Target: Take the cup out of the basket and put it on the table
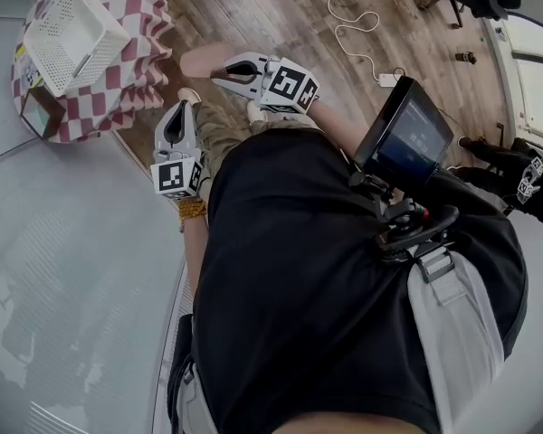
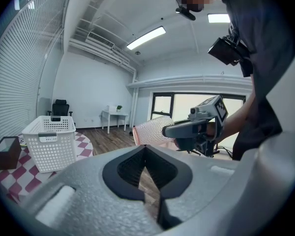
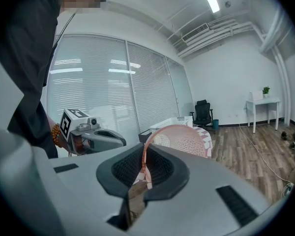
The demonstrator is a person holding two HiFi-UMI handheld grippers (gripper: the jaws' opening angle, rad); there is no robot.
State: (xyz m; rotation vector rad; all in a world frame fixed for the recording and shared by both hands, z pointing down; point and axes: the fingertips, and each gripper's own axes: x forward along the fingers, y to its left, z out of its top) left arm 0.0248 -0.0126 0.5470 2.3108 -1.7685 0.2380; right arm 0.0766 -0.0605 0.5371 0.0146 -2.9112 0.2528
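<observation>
Two grippers are seen: the left gripper [image 2: 146, 149] closed and empty, the right gripper [image 3: 142, 154] clamped on the rim of a pink dotted cup [image 3: 185, 141]. It is held midair, long axis level, base toward a white perforated basket [image 1: 72, 31] on the red-checked tabletop [image 1: 128, 90] beyond.

I see: cup [image 3: 184, 141] pink, dotted. Basket [image 1: 72, 34] at 10 o'clock white, perforated. Counter [image 1: 118, 98] red-white check. Floor [image 1: 299, 7] brown wood-grain. Left tool [image 1: 183, 105], right tool [image 1: 219, 72] grey, markers [image 1: 290, 84] black-white.
</observation>
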